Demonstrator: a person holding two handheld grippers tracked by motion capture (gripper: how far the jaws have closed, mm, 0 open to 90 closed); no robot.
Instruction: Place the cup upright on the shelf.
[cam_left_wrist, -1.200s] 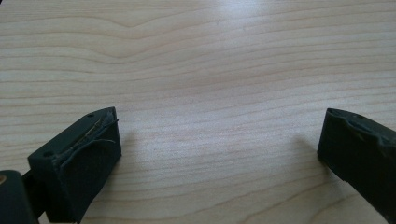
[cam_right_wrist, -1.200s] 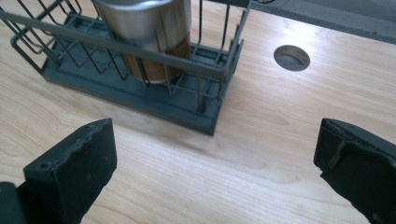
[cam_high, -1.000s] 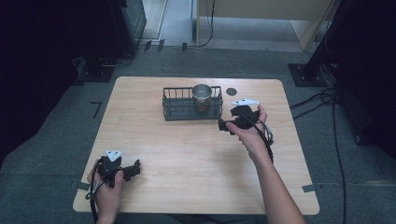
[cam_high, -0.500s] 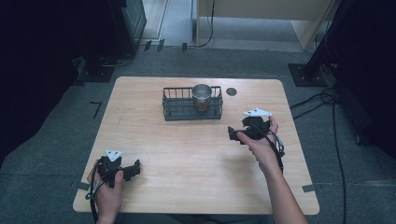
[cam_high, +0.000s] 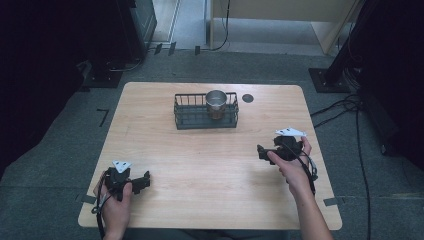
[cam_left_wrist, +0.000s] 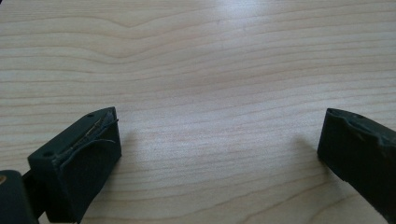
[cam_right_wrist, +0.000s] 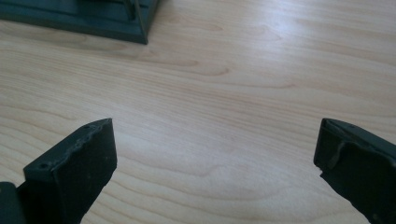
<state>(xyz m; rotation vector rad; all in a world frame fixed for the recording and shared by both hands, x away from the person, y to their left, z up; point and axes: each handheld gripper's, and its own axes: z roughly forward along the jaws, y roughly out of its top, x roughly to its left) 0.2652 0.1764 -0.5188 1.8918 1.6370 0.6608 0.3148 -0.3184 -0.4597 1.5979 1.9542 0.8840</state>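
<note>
A round steel cup (cam_high: 216, 102) stands upright in a black wire basket (cam_high: 192, 118) near the wooden table's (cam_high: 210, 170) far edge. Both grippers, left (cam_high: 145, 181) and right (cam_high: 260, 151), gape empty.

Metal cup (cam_high: 216, 102) apparently upright inside wire basket (cam_high: 190, 118).

No lettering, label, brand or number can be read anywhere on the wooden table (cam_high: 210, 160), the wire basket (cam_high: 205, 112) or the metal cup (cam_high: 216, 102) standing in it (the cup's side is too small to make out any mark). The black jaws seen in both gripper views carry no legible print either.
</note>
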